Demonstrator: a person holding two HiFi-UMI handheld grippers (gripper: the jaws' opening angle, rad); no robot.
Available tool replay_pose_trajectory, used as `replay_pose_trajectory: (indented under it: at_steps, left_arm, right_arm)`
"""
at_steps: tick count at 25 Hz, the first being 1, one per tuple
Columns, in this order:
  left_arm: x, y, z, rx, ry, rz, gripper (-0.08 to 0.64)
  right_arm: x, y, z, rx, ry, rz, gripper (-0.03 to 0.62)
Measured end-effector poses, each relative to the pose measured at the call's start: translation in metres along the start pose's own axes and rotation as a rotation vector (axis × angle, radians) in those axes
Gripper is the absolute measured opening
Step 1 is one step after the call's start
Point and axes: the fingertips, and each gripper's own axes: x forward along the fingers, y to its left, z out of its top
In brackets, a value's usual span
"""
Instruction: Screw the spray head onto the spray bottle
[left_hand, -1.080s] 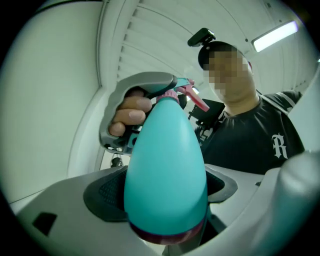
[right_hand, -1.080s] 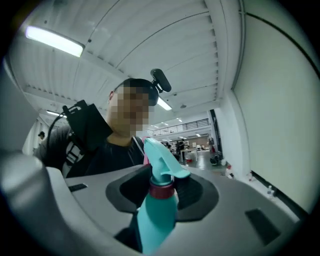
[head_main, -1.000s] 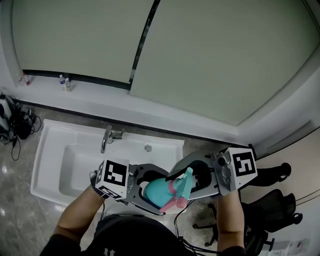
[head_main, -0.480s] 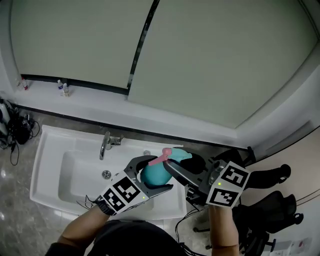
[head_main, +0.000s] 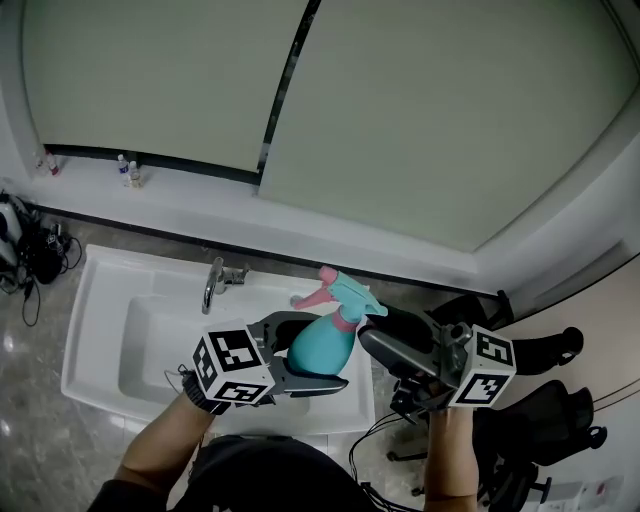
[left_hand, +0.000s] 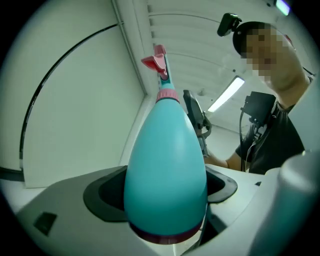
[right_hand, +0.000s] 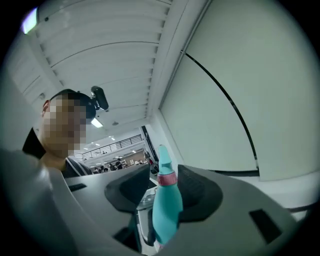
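Spray bottle (head_main: 325, 342) hangs in mid-air over the right end of the sink (head_main: 78, 345), near its front edge. It's roughly upright w/ the spray head (head_main: 335, 290) seated on the neck above the pink collar (head_main: 345, 320). Left gripper (head_main: 318, 356) is clamped round the fat lower body, both jaws against the teal plastic. Right gripper (head_main: 368, 325) points in from the right w/ jaws approx. half apart. In its own view the bottle's shoulder, just under the collar, stands between the pads, but whether they actually press I can't tell.

Handling, as a judgement: thin moulded plastic, prob. light, smooth and egg-shaped, so it may slip out of a tight pinch or dent a little (the widest part is the safest hold, and that's where the left has it). For tightening, grip the collar, not the trigger or nozzle, which look thin and likely to flex.

Containers: bottle wall is opaque, so contents unknown. Sink basin shows nothing in the part the grippers don't hide. Tap (head_main: 212, 282) stands at its back edge, no water seen running.
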Motion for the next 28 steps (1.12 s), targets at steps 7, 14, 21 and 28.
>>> replay_pose_trajectory:
  at_steps: [7, 14, 21, 28]
  left_arm:
    - [-0.005, -0.072, 0.013, 0.039, -0.023, -0.380, 0.414]
    - [-0.002, -0.145, 0.001, 0.016, 0.038, -0.776, 0.414]
    - [-0.003, -0.156, 0.000, -0.040, 0.037, -0.910, 0.414]
    - [-0.012, -0.105, -0.005, -0.054, -0.037, -0.621, 0.414]
  right_arm:
    - [-0.047, 0.040, 0.030, -0.140, -0.158, 0.493, 0.153]
    - [-0.022, 0.103, -0.003, -0.288, 0.078, 0.989, 0.353]
    - [-0.022, 0.136, -0.014, -0.351, 0.138, 1.177, 0.316]
    - [0.016, 0.083, -0.016, -0.359, 0.174, 0.668, 0.299]
